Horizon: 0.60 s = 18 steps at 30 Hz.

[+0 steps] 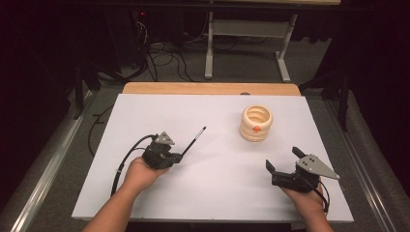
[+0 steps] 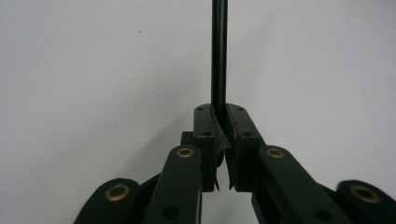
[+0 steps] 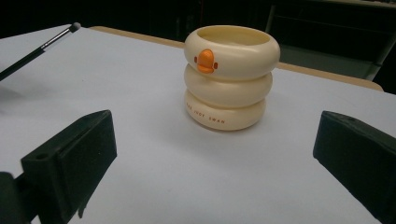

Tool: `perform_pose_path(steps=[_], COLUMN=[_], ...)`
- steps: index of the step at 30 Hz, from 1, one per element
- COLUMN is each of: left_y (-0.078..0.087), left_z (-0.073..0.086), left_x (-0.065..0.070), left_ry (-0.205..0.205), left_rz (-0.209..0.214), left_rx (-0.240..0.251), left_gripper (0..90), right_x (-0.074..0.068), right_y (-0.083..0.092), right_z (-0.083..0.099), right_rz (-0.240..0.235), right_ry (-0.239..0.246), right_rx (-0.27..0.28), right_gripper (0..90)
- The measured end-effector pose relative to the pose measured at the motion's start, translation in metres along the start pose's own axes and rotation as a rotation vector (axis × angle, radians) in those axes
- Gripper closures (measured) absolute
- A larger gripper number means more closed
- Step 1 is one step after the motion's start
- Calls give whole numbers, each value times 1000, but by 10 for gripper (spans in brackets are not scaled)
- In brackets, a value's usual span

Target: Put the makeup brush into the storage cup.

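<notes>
Brush (image 2: 219, 51) clamped between left claw (image 2: 219, 116) pads.

Small orange lettering runs along the bottom ring of the cream ringed holder (image 3: 229, 74), ahead of the right gripper (image 3: 215, 158), midway between its jaws; too blurred to read reliably.

The white worktop (image 1: 217, 188) is bright, lit from above, while the room around it is very dark. Shadows on it are soft and faint. In the left gripper view the nearest black parts look blurry. The cup (image 3: 231, 77) is sharp, with a gentle shine and a pale shadow beside it.
</notes>
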<state>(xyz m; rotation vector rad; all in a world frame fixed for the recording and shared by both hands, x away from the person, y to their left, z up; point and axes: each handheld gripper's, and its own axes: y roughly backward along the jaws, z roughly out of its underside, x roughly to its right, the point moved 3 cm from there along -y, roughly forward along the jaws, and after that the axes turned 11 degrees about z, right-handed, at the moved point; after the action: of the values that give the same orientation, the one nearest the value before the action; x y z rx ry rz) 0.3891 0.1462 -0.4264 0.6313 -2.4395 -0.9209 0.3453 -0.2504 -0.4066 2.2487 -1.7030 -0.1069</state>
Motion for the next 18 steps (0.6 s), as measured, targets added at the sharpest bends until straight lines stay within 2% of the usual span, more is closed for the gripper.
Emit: perform_pose_path(steps=[8,12,15,18], left_y=[-1,-1,-3,-2], left_z=[4,8,13,15], left_x=[5,4,3,2], left_ry=[4,9,36,38], left_rz=[-5,-2,14,11], left_rx=[74,94,118,139], left_gripper=[843,843,843,843], right_x=[-1,0,0,-1], right_y=[0,-1,-1,-2], right_z=[0,1,1,1], right_rz=[0,-2,-5,-6], right_ry=[5,8,8,8], right_rx=[-3,-4,-3,0], right_gripper=[8,8,8,8])
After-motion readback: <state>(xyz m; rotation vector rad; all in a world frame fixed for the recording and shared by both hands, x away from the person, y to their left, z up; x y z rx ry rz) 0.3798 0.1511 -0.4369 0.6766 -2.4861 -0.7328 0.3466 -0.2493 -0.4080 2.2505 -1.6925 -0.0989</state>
